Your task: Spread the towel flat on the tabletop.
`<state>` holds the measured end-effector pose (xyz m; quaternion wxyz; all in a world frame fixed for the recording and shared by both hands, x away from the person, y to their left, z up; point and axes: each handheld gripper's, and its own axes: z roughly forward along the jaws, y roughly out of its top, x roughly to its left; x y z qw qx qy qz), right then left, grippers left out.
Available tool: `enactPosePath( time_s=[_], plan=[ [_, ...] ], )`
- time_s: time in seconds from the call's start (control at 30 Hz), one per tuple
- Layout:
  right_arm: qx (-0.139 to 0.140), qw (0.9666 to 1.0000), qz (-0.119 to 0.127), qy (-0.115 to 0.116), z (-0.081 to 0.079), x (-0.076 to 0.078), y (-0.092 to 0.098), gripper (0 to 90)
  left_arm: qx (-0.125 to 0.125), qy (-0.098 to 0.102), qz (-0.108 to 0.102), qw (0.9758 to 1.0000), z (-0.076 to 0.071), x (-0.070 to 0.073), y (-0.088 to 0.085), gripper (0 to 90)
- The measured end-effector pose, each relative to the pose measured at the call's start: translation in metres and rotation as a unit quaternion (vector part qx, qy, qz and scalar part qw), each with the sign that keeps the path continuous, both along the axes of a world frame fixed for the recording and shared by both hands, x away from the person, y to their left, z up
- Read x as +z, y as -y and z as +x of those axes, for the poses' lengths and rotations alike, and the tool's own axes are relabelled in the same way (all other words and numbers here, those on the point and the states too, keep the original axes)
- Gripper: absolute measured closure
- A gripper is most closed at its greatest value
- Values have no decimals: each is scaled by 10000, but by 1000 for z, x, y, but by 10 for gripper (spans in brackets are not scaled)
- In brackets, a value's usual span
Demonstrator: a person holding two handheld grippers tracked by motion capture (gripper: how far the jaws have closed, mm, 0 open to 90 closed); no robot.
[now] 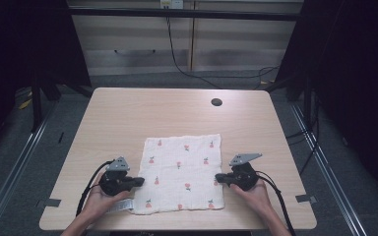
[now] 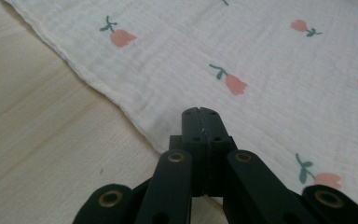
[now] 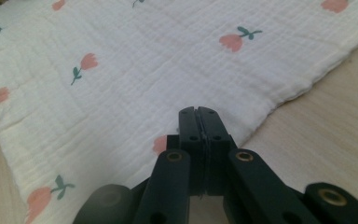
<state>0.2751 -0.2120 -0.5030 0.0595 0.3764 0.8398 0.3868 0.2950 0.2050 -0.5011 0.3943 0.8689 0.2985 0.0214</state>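
Observation:
A white muslin cloth (image 1: 184, 172) printed with small pink tulips lies flat on the near half of the wooden table (image 1: 128, 113). My left gripper (image 1: 141, 182) rests at the cloth's left edge, a hand around it. In the left gripper view its jaws are pressed together, the gripper (image 2: 200, 112) low over the hem of the cloth (image 2: 242, 51). My right gripper (image 1: 217, 178) sits at the cloth's right edge. Its jaws are also together, the gripper (image 3: 198, 111) just above the cloth (image 3: 135, 84) near the hem. No fold of cloth shows between either pair of jaws.
A dark round hole (image 1: 216, 102) sits in the table's far right part. Grey tape patches (image 1: 52, 202) (image 1: 307, 198) mark the near corners. A white label (image 1: 119, 206) pokes out at the cloth's near left corner. Cabinets and cables stand behind the table.

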Motion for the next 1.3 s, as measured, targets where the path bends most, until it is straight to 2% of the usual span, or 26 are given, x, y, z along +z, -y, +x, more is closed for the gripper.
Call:
enactPosePath(
  time_s=[0.13, 0.27, 0.57, 0.63, 0.83, 0.93, 1.07, 1.1, 1.17, 1.3],
  plan=[
    [53, 10000, -38, 16, -4, 1, 0, 893, -46, 2, -13, 10000, -3, 0, 1, 900],
    [59, 10000, 26, -8, -16, 0, 3, 893, -98, -12, -70, 9999, -10, -1, -1, 900],
    [135, 9999, 31, -42, -32, 1, 7, 893, -146, -42, -72, 9999, -10, 0, 0, 896],
    [170, 9998, 59, -39, -30, 1, 7, 893, -152, -104, -131, 9997, -9, -1, -1, 892],
    [159, 9999, 41, -10, -27, 1, 5, 876, -251, -44, -69, 9997, -10, 0, 0, 871],
    [179, 9998, 47, -38, -25, 1, 6, 872, -229, -91, -94, 9997, -10, 0, 0, 875],
    [186, 9998, 52, 6, -25, 3, 5, 814, -243, -39, -149, 9996, -9, 1, 0, 846],
    [153, 9998, 143, 58, -24, 5, 7, 781, -233, -28, -227, 9995, -9, 2, 0, 809],
    [95, 9995, 284, 126, -23, 9, 11, 764, -131, 29, -335, 9993, -5, 4, -1, 789],
    [-25, 9992, 344, 224, -14, 13, 16, 746, 84, 132, -465, 9988, 8, 9, 0, 769]
  ],
)
